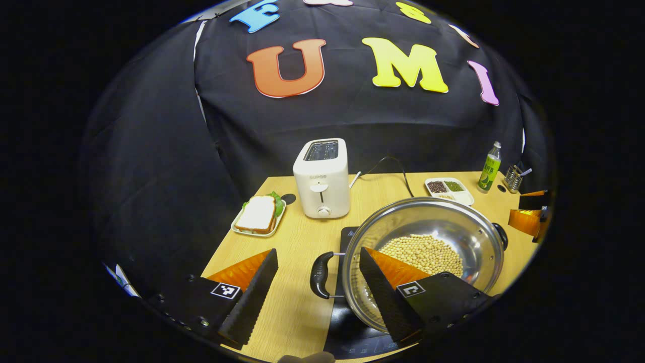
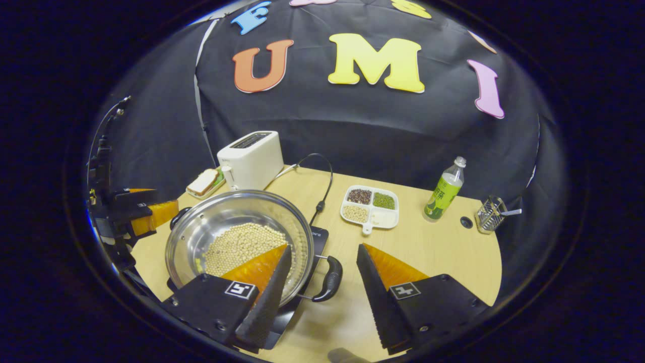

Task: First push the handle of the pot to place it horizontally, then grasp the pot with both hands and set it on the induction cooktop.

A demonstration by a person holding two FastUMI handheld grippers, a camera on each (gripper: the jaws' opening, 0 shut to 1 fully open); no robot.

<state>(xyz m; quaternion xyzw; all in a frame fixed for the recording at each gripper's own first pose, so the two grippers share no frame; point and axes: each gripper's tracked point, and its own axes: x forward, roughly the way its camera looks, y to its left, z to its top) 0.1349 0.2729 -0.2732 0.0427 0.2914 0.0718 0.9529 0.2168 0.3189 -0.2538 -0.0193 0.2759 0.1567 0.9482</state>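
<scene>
Left gripper view: spread left claw brackets the pot handle; right claw likewise spread.

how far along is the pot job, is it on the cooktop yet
Looks nearly done: the pot with beans sits over the induction cooktop, its handles pointing out to the sides. In hand: the left gripper and right gripper each straddle a handle with jaws open, not pressing on it. Whether the pot rests fully flat on the cooktop is hard to tell. What seems left is only backing both grippers away.
</scene>
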